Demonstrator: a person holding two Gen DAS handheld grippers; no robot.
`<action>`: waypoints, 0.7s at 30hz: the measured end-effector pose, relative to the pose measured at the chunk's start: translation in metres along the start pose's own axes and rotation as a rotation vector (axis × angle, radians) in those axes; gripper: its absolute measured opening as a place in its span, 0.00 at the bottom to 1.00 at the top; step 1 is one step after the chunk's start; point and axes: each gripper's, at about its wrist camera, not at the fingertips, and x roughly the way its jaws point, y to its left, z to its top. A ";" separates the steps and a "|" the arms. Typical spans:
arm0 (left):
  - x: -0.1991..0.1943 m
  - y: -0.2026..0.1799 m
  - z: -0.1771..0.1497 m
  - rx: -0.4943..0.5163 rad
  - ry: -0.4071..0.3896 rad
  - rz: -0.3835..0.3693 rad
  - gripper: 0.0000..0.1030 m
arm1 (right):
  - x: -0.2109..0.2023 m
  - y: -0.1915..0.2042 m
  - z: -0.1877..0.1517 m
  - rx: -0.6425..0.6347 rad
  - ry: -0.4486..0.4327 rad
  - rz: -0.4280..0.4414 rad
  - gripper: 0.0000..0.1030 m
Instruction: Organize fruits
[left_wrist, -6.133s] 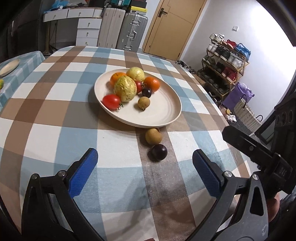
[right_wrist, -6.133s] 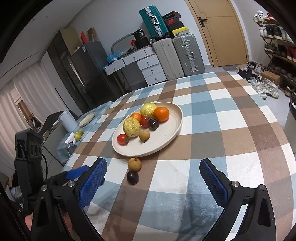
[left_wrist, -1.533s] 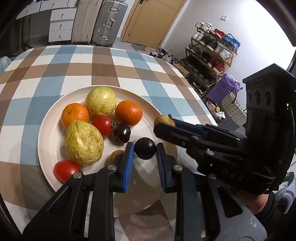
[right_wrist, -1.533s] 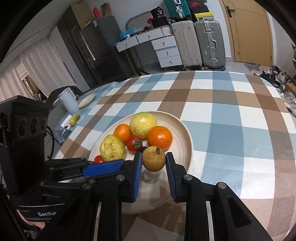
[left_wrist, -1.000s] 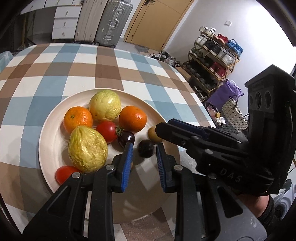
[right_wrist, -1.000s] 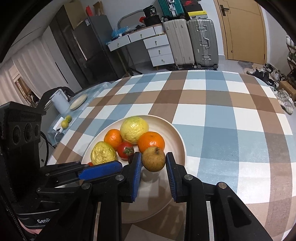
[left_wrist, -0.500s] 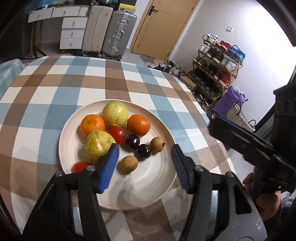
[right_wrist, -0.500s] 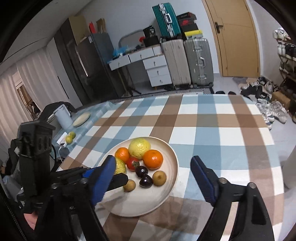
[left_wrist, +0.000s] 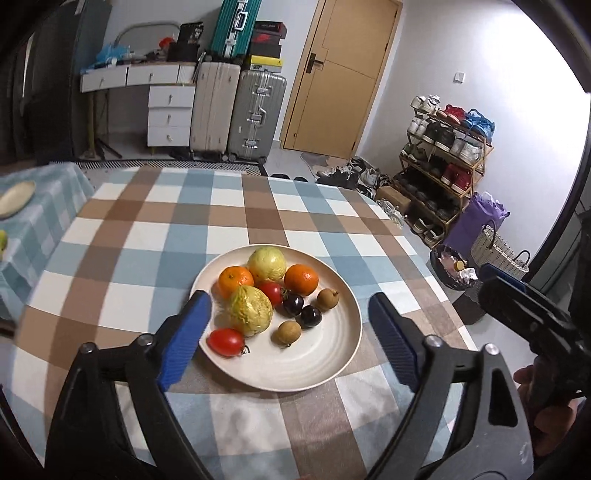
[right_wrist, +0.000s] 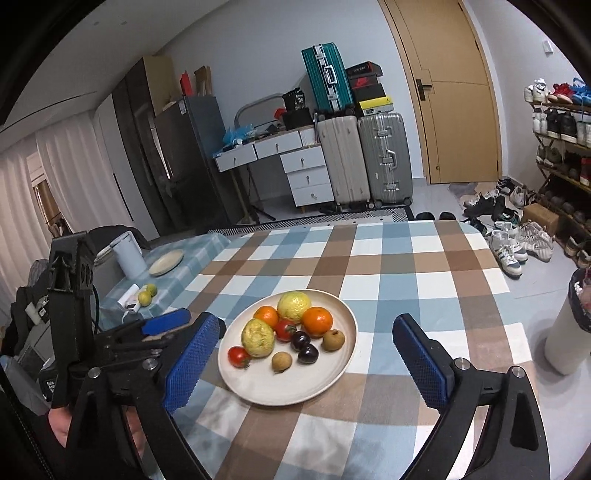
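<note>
Nine fruits now sit together on the big round cream plate in the middle of the blue, brown and white checked tablecloth. A second ago each tool pinched one small fruit; now the small round brown fruit and the shiny dark purple plum lie loose on the plate, near the second dark plum and the second small brown fruit. Behind them are two oranges, two bumpy yellow fruits and two red tomatoes. The left gripper has let go and pulled up and back, its blue jaws are opening wide, and nothing is between them. The right gripper has done the same: its blue jaws are opening too, with only air between. No fruit is left on the cloth near the plate, so I think the tidying is done, or nearly done. Two little green fruits sit on the small side table, well apart from the plate. For writing, the tall black left tool shows part of a word low on its body in the right camera, too small to read. A black box on the grey suitcases has a red mark that I cannot read.
</note>
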 end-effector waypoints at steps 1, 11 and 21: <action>-0.003 -0.001 0.000 0.003 0.000 0.010 0.91 | -0.005 0.003 -0.002 -0.003 -0.008 0.001 0.96; -0.066 -0.012 -0.012 0.076 -0.126 0.109 0.99 | -0.039 0.022 -0.022 -0.028 -0.076 -0.027 1.00; -0.113 -0.014 -0.029 0.122 -0.226 0.189 0.99 | -0.048 0.046 -0.044 -0.089 -0.161 -0.054 1.00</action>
